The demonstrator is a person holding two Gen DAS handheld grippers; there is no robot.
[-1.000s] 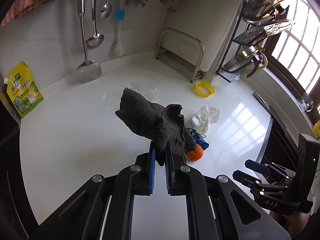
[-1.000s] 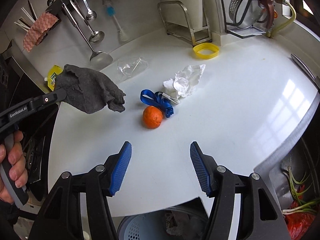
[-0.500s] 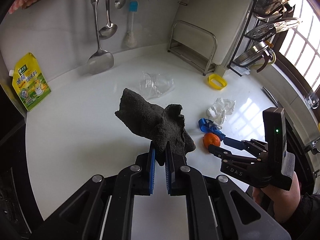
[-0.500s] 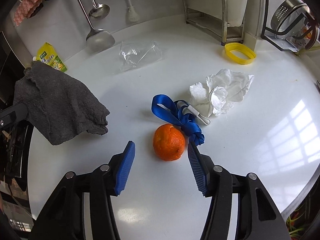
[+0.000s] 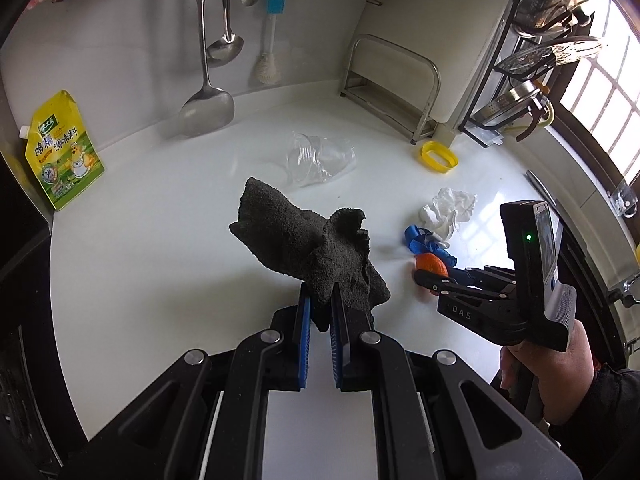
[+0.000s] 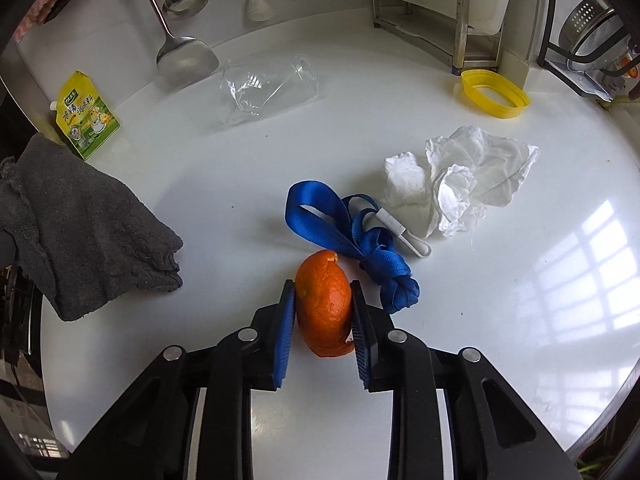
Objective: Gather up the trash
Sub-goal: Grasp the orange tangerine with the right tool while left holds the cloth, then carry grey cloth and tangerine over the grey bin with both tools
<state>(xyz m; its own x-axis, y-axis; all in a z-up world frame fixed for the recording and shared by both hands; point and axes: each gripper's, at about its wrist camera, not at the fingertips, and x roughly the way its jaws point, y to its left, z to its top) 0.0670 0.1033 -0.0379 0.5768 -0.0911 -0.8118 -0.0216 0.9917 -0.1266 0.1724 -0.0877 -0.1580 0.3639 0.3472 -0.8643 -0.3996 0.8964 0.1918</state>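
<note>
Orange peel (image 6: 324, 304) sits right btwn the pads of the right gripper (image 6: 323, 300), long axis running straight away from the tongs along the line of the fingers, so the jaws squeeze across its narrow width; they're closing at this moment w/ the peel between them, blue pads touching or all but touching both flanks, and it looks a bit pinched already. Peel rests on the white counter (image 6: 500, 320), not lifted yet. Right hand is plainly the nearer one, so I'd say the pick is its job. Just past the peel, touching or nearly so on its far right side, lies the blue lanyard (image 6: 352, 236) w/ its knot beside the right pad: a risk the strap gets dragged along if the lift isn't clean. Further out, the crumpled white tissue (image 6: 460, 180), then a clear plastic cup (image 6: 264, 88) on its side and a yellow ring (image 6: 494, 94) near the back wall, all apart from the tongs. Off to the left, the left gripper (image 5: 319, 308) is clamped narrow on a dark grey cloth (image 5: 304, 244), held above the counter, well apart from the peel, so no use for this grab.
</note>
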